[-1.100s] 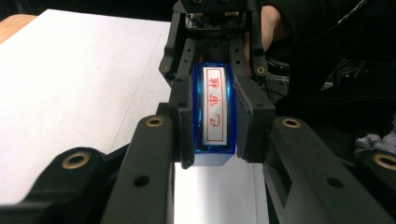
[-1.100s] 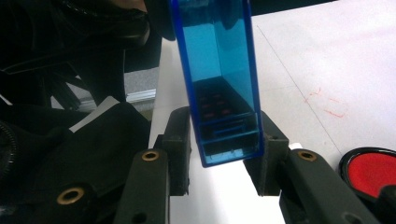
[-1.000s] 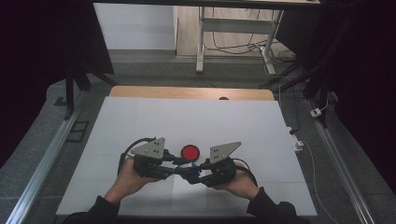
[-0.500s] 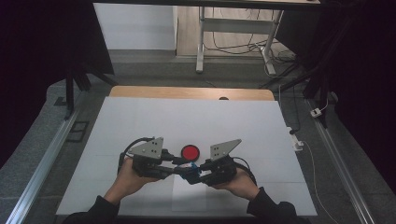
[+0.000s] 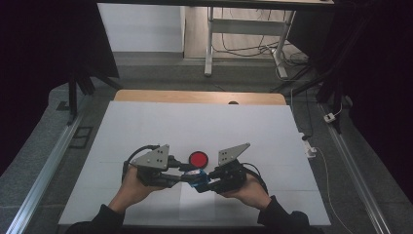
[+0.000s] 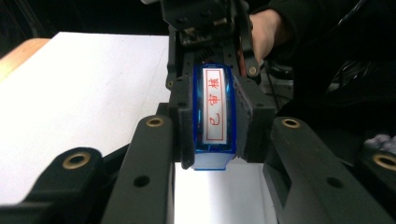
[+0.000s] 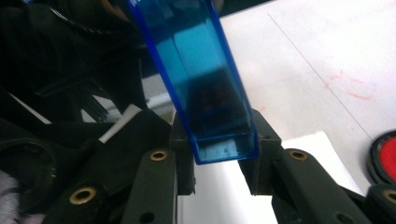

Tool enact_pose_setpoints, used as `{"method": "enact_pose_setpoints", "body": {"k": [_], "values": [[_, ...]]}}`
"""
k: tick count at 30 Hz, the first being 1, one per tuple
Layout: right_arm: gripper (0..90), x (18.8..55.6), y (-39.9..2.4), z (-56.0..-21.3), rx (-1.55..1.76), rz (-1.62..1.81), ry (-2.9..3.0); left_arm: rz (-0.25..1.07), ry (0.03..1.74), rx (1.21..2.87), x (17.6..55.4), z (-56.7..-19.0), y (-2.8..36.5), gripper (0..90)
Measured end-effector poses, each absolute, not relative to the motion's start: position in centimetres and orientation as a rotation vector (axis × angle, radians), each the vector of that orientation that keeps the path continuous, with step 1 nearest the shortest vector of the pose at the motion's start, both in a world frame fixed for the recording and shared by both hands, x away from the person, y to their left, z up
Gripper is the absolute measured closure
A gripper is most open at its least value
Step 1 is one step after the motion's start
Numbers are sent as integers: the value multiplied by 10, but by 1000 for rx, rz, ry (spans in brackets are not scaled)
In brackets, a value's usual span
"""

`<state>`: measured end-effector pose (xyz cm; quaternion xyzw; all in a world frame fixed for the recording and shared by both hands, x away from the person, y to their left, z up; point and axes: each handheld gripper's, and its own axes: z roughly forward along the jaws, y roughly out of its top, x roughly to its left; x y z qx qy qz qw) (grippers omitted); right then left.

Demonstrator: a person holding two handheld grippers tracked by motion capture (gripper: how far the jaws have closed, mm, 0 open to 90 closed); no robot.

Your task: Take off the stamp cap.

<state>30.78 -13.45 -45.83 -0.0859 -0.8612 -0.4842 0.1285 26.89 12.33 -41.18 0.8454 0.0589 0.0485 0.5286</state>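
The left hand-held gripper (image 5: 181, 171) is closed on one end of a small blue stamp (image 5: 195, 176), and the right hand-held gripper (image 5: 207, 176) is closed on its other end, so the two point toward each other and the stamp sits between them, held a little above the table (image 5: 146, 122). In the left gripper view, the black pads (image 6: 183, 126) press on both long sides of the blue stamp (image 6: 214, 116), and its white label with red characters faces the camera; behind it stands the other hand-held gripper (image 6: 210, 42) with the person's right hand (image 6: 264, 32). In the right gripper view, the transparent blue body of the stamp (image 7: 201, 88) rises tilted from between the pads, with a dark block visible inside it. In the high view, the person's left hand (image 5: 131, 185) and right hand (image 5: 251, 190) hold the tools near the front edge of the white table. Just beyond the grippers lies a round red ink pad (image 5: 198, 159), flat on the table and apart from the stamp. Its red edge (image 7: 385, 158) shows also at the right in the right gripper view.
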Motion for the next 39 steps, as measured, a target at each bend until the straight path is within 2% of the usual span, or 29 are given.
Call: {"method": "enact_pose_setpoints", "body": {"k": [12, 39], "values": [[696, 299, -136, -458, -217, -1412, -2666, 114, 242, 2007, 272, -412, 129, 706], [695, 277, -167, -449, -448, -1414, -2923, 129, 489, 2095, 277, -419, 123, 704]]}}
